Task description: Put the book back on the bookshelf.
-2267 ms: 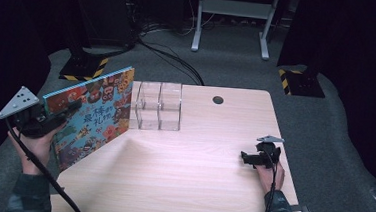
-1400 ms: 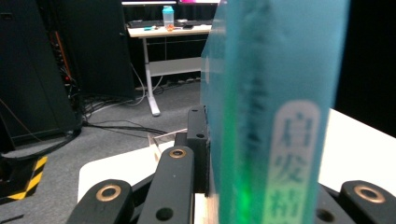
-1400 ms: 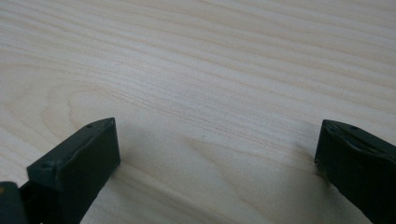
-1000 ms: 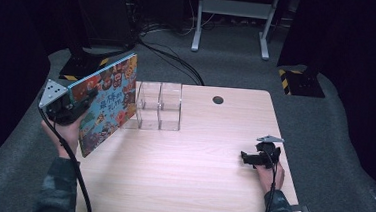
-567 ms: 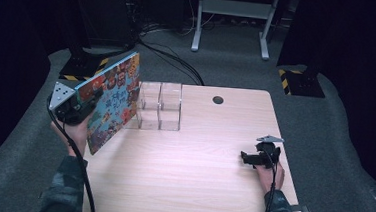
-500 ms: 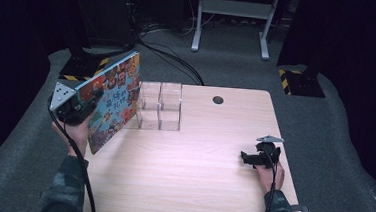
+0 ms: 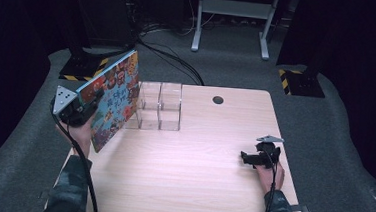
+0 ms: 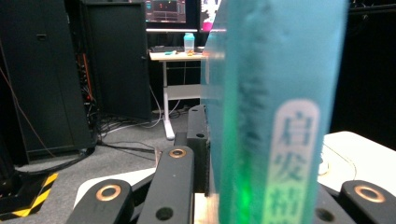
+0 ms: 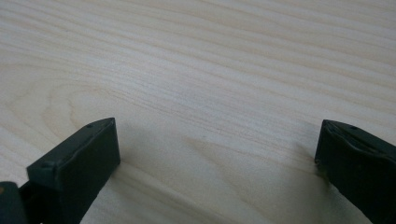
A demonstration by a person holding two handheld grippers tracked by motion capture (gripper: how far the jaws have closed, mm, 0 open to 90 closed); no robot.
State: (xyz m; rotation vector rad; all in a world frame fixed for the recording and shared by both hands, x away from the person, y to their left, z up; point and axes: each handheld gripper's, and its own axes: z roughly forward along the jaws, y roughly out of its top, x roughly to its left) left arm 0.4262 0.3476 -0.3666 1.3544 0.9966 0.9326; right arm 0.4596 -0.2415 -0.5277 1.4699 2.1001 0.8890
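Left claw [image 7: 92, 101] is clenched on a colourful picture book [image 7: 112, 98], holding it tilted on edge above the bench's [image 7: 191, 171] left side, its teal spine [image 8: 275, 116] between the jaws. Just beyond the book stands a clear plastic organizer [image 7: 160, 105]. Right claw [image 7: 246, 157] rests released on bare wood, well apart.
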